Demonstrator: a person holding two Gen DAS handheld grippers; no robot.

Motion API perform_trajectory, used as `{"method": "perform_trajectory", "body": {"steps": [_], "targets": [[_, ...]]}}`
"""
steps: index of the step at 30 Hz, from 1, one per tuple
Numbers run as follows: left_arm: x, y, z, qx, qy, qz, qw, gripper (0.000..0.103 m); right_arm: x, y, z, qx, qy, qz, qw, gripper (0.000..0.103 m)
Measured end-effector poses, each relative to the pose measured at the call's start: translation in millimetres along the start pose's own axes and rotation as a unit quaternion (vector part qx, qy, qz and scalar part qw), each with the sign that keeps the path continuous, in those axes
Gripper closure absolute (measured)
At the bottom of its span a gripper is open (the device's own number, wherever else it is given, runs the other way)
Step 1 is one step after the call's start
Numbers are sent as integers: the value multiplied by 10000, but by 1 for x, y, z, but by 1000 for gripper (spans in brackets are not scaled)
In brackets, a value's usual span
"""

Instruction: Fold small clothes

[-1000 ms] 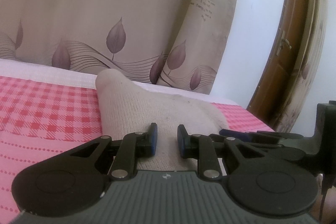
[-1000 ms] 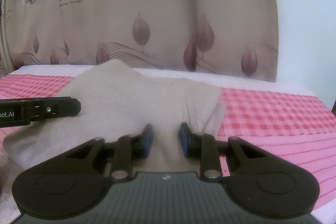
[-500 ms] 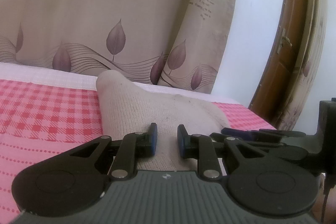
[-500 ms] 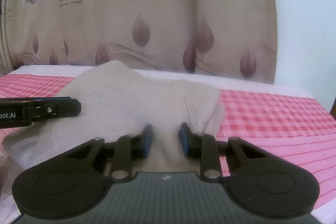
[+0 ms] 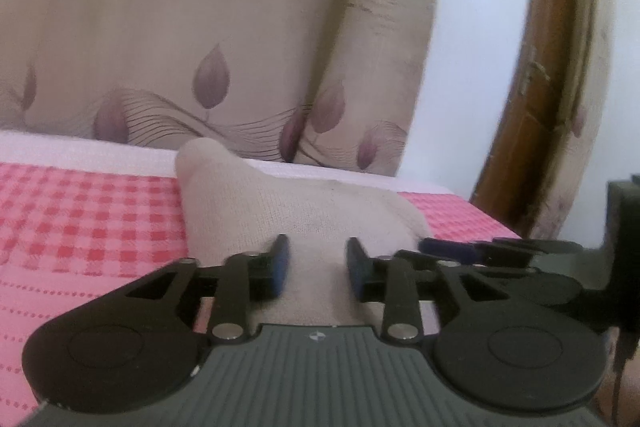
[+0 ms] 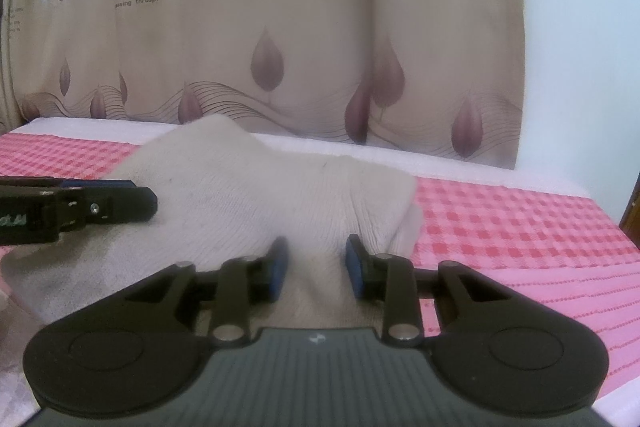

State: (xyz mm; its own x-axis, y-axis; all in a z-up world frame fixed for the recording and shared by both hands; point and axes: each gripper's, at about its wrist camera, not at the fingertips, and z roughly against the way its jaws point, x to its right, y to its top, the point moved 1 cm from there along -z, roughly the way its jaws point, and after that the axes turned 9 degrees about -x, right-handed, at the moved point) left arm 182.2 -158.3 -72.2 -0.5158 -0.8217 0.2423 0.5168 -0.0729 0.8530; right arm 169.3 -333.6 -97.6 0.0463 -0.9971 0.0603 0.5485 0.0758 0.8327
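A beige knitted garment (image 5: 248, 211) (image 6: 248, 195) lies flat on a pink-and-red checked cloth (image 5: 80, 219) (image 6: 520, 227). My left gripper (image 5: 316, 247) sits low over the garment's near edge. Its jaws are opening, and the knit shows in the gap without being squeezed. My right gripper (image 6: 316, 247) is at the garment's near right corner. Its jaws are starting to open, but the pads still touch the puckered knit between them. Each gripper appears side-on in the other's view: the right gripper (image 5: 448, 247) and the left gripper (image 6: 120, 199).
A beige curtain (image 5: 200, 47) (image 6: 280, 47) with purple leaf prints hangs right behind the surface's white far edge (image 6: 460, 175). A brown wooden door (image 5: 532, 87) stands at the right. The checked cloth stretches out to the left and right of the garment.
The left gripper's fingers have spread clearly wider apart. The right gripper's fingers have parted only slightly. Neither hand has shifted, and the garment lies as before.
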Motion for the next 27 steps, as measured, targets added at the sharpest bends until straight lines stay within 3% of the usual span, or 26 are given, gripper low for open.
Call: {"method": "perform_trajectory", "body": {"steps": [3, 7, 14, 16, 17, 18, 20, 25, 27], "targets": [[15, -1, -1, -35, -53, -463, 9989, 32, 0, 0, 0, 4, 31, -51, 10000, 71], [31, -6, 1, 67, 179, -931, 9955, 16, 3, -1, 0, 5, 92, -119, 9999, 70], [8, 1, 24, 516, 9, -283, 9983, 5, 10, -1, 1, 14, 308, -297, 9991, 66], [-2, 15, 29, 455, -10, -55, 9989, 0, 14, -1, 2, 28, 488, -405, 9980, 58], [-7, 22, 30, 392, 11, 22, 9992, 0, 18, -1, 4, 33, 673, -482, 9966, 42], [-13, 28, 30, 296, 12, 89, 9995, 0, 21, 0, 5, 12, 915, -552, 9943, 20], [-27, 40, 22, -72, -118, 265, 9996, 0, 26, 5, 11, -48, 1427, -676, 9875, 0], [-59, 50, -4, -727, -620, 745, 9926, 0, 47, 14, 33, 145, 1640, -1081, 9804, 0], [-67, 49, -13, -837, -750, 870, 9898, 0, 66, 15, 31, 1, 1766, -1445, 9736, 0]]}}
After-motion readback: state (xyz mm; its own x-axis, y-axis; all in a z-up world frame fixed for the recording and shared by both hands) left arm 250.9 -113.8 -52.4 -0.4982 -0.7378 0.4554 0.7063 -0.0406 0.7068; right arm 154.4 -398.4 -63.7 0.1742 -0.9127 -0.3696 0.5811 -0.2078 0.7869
